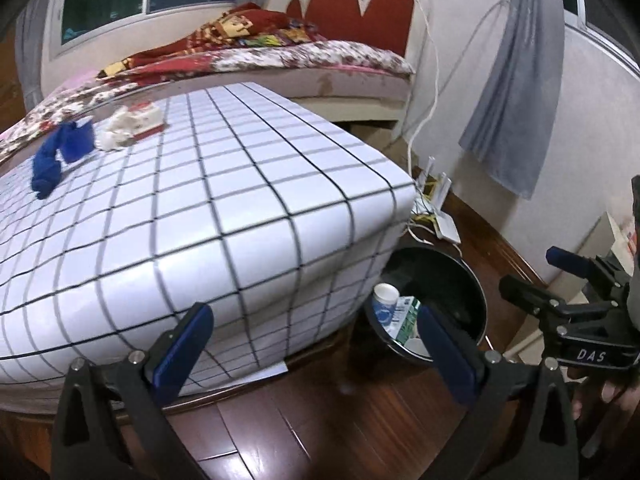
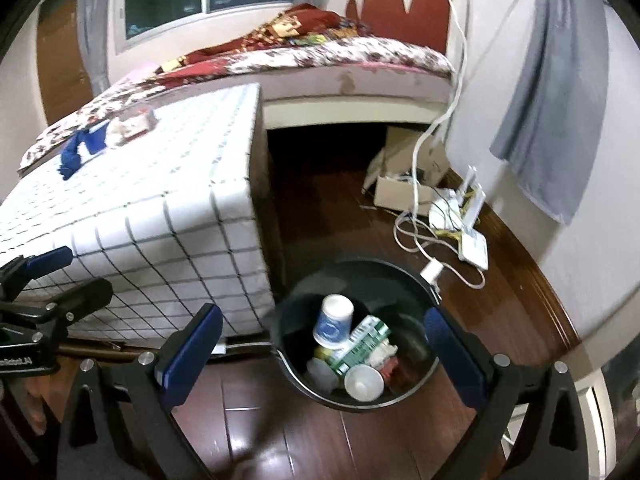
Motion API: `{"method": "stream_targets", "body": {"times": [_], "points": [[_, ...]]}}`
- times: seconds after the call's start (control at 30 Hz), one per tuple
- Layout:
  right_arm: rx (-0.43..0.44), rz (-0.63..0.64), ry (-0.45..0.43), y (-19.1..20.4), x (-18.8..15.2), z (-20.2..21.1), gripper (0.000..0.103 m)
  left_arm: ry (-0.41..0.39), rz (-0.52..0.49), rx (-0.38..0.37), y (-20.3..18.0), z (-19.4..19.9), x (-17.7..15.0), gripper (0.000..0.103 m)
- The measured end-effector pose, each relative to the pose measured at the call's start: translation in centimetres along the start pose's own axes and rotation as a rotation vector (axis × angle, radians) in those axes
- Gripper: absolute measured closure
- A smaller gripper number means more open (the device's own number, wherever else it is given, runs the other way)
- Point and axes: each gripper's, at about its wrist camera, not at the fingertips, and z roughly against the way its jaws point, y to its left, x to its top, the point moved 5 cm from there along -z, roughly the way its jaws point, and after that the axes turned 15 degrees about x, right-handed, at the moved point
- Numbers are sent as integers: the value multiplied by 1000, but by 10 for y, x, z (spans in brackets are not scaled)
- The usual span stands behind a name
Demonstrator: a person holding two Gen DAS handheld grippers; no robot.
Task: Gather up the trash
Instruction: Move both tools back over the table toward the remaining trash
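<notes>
Right wrist view: the right gripper (image 2: 320, 356) is held spread and empty above the bin (image 2: 416, 280), so remaining trash (image 2: 132, 126), well beyond the bin on the checked table (image 2: 160, 216), is best approached with jaws wide.

A checked cloth (image 1: 224, 200) covered the table, and behind it stood a bed (image 2: 360, 60) with a floral sheet and a red blanket (image 1: 224, 36). A grey curtain (image 1: 516, 92) hung at the right. A white router (image 2: 474, 246) and tangled cables (image 2: 416, 240) lay on the wooden floor (image 2: 320, 432).
</notes>
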Motion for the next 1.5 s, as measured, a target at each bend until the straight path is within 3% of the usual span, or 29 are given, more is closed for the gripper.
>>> {"method": "stream_targets", "body": {"times": [0.53, 1.03, 1.27, 1.5], "points": [[83, 57, -49, 65, 49, -16, 1, -37, 97, 94, 73, 4, 7, 1], [257, 173, -64, 157, 114, -58, 1, -55, 197, 314, 198, -1, 39, 1], [319, 226, -43, 195, 146, -95, 1, -50, 261, 355, 240, -19, 59, 2], [361, 250, 20, 223, 175, -154, 1, -13, 306, 345, 277, -66, 80, 18]]}}
